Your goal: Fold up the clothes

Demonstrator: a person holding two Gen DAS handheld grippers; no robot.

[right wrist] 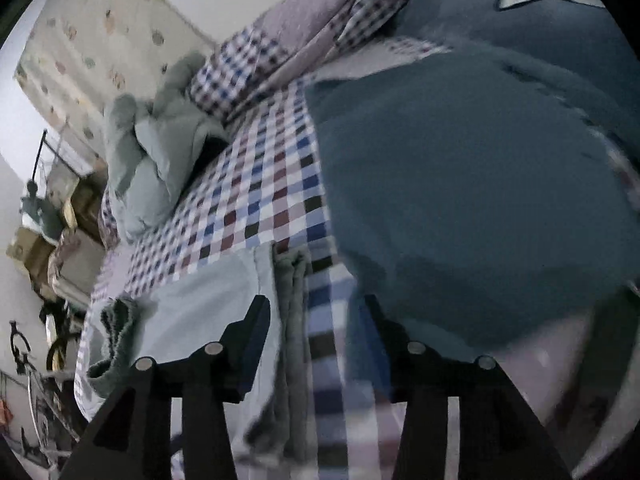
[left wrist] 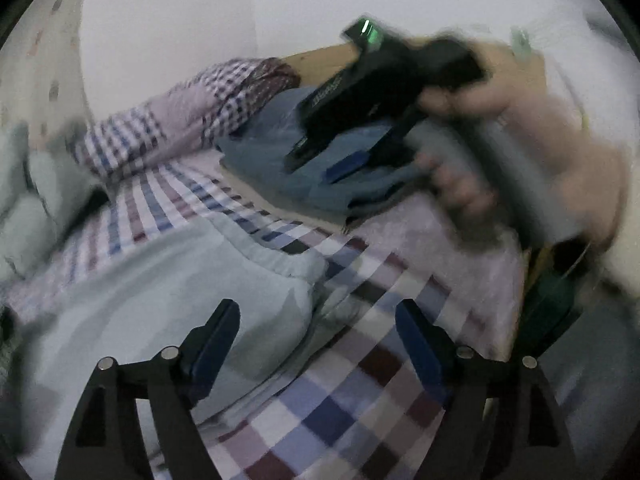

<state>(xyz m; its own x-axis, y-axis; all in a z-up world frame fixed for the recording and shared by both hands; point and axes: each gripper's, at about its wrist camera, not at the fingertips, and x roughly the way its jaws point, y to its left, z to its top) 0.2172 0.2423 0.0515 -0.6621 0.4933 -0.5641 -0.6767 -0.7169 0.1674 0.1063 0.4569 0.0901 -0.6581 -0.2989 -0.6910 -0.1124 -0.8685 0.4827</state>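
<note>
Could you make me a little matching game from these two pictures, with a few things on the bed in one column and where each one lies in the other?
Things:
1. Blue garment
2. Pale green garment
3. Checked sheet
4. Pale green bundle

Places:
A. Spread over the bed, under the clothes
B. Crumpled at the bed's far edge, near the dotted curtain
C. Right in front of the open left hand-held gripper
D. Beside the checked pillow, under the right hand-held gripper as the left wrist view shows it

Pairs: 1-D, 2-C, 3-A, 4-B
</note>
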